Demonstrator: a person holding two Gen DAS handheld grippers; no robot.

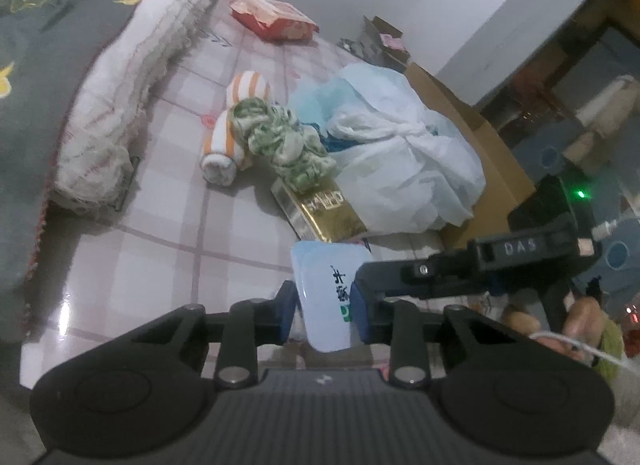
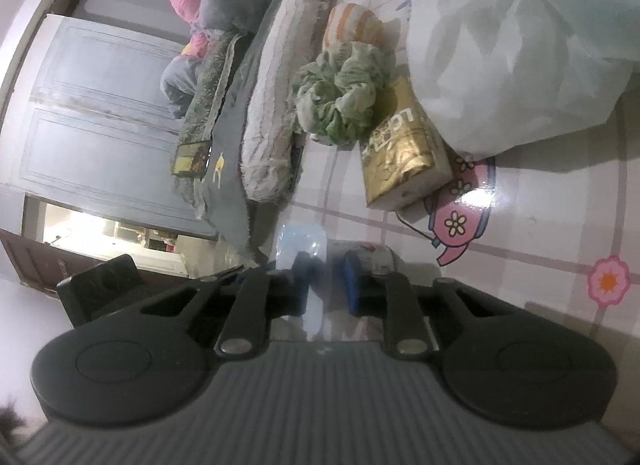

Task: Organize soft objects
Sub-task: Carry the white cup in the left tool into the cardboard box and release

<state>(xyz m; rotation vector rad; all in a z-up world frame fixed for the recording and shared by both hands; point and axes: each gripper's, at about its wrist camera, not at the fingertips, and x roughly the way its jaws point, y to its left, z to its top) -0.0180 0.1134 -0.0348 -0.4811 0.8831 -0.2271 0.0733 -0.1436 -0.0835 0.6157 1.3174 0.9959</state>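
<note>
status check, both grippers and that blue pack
Left gripper and right gripper both clamped on the flat pale-blue plastic pack. Crumpled green cloth and gold packet lie ahead.

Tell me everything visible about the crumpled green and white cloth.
The crumpled green and white cloth looks thin and soft, with a mottled leafy print, bunched into a loose knotted heap. It lies on the checked plastic sheet, resting partly on the gold foil packet and against the orange-striped rolled towel. No tongs touch it.
</note>
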